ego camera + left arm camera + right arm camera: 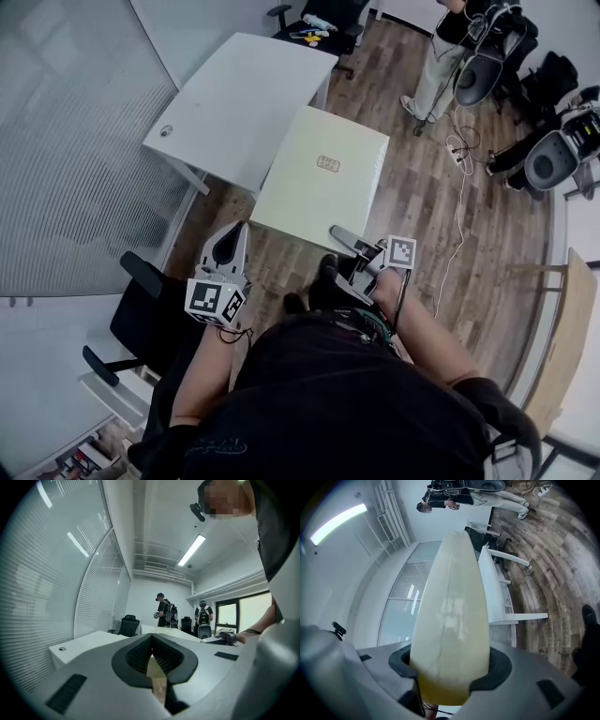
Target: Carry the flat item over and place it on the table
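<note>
The right claw [341,236] clenches the near edge of the pale cream, flat square panel [323,173]. The left claw [230,242] is closed and empty. The panel is likely light, stiff and slick, so it is best pinched at opposite edges.

Tools: two are showing, the left tool [228,246] and the right tool [343,240].
Flat board [323,173]: one is showing.
Worktop [239,103]: one is standing.
Office chairs [141,323]: at least four are standing around in the head view.
Bystanders [164,611]: two are standing in the left gripper view.
</note>
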